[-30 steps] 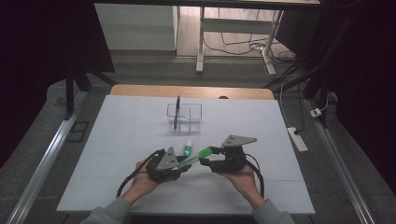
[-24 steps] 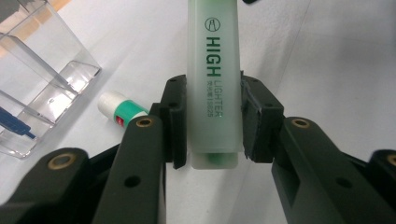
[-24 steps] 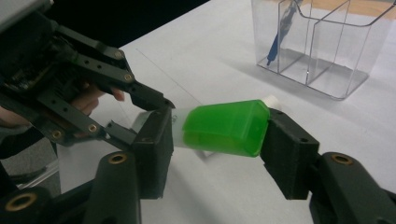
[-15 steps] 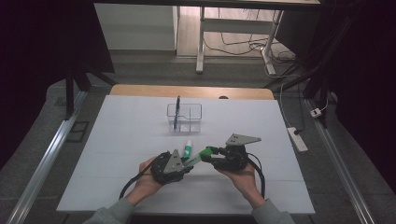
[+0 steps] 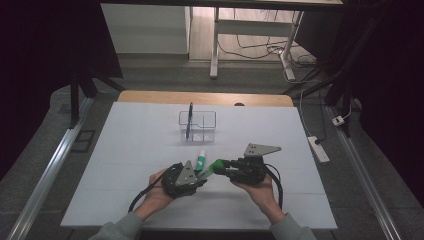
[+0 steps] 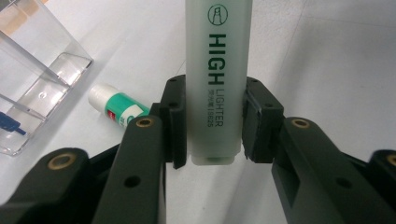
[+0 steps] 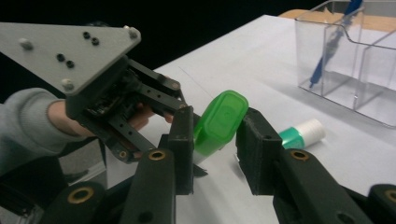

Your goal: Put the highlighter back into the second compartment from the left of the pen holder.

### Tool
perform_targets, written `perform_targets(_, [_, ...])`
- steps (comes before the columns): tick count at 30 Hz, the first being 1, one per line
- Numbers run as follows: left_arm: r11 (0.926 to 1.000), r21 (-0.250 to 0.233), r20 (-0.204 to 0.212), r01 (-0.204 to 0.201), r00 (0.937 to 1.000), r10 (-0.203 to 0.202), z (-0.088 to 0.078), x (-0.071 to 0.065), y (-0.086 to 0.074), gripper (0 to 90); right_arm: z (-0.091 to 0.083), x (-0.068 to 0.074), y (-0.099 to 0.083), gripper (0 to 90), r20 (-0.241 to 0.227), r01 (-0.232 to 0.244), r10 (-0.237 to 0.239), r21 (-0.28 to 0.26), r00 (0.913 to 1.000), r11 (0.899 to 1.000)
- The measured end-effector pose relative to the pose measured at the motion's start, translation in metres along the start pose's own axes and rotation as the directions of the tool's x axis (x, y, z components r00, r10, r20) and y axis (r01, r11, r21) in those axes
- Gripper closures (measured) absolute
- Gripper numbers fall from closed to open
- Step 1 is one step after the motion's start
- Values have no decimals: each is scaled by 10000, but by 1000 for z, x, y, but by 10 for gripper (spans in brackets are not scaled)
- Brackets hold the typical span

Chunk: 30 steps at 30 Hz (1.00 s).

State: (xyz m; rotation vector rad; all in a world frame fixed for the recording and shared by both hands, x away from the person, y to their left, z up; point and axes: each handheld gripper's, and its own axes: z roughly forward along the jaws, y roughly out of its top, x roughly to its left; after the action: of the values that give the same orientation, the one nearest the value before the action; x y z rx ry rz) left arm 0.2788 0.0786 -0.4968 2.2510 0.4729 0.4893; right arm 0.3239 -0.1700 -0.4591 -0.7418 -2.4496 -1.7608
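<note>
The left gripper clamps the pale barrel of a highlighter, one black jaw pad pressed against each side near the barrel's flat end. Dark green lettering reading "HIGH LIGHTER" runs along the barrel. In the high view this left gripper sits near the front edge of the white table, held in the person's left hand, with the highlighter pointing toward the other gripper.

The right gripper has its jaws set on either side of the highlighter's green cap; the jaw on the left of that view touches the cap, while a thin gap shows at the other, so I cannot tell whether the grip is closed. In the high view the right gripper, held in the right hand, meets the left one tip to tip over the table.

Just beyond the grippers a small glue stick with a green label and white cap lies on its side. Farther back stands a clear plastic organizer with several compartments, and a blue pen stands upright in its left compartment.
</note>
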Motion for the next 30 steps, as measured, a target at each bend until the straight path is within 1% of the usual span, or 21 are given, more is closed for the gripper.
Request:
perform_targets(5, [9999,-120,-23,-46,10000,46,-2,0,0,647,-1,0,1,692,-359,-132,125,-218,9993,9997])
perform_targets(9, [9999,-151,-57,-54,10000,53,-2,-1,1,643,-1,1,1,698,-425,-85,73,-296,9991,9995])
perform_targets(11, [9998,-205,-38,-8,10000,7,-2,0,0,640,-1,1,1,728,-466,-66,49,-355,9989,9993])
perform_targets(12, [9997,-252,24,70,10000,-69,-3,0,0,645,-2,2,1,746,-416,29,-46,-400,9991,9992])
perform_targets(14, [9993,-336,88,170,9998,-168,-3,1,0,645,-2,2,1,747,-436,38,-58,-456,9990,9990])
perform_targets(18, [9990,-401,45,179,9998,-177,-4,2,0,643,-3,2,1,747,-459,69,-93,-522,9989,9986])
perform_targets(22, [9985,-454,95,295,9995,-291,-6,3,0,605,-5,2,2,747,-321,149,-171,-646,9993,9978])
perform_targets(26, [9973,-563,157,468,9988,-460,-8,5,-1,567,-9,1,2,747,-124,141,-152,-844,9998,9963])
perform_targets(30, [9955,-686,134,656,9978,-649,-13,7,-2,499,-13,-1,3,747,50,162,-158,-990,9999,9950])
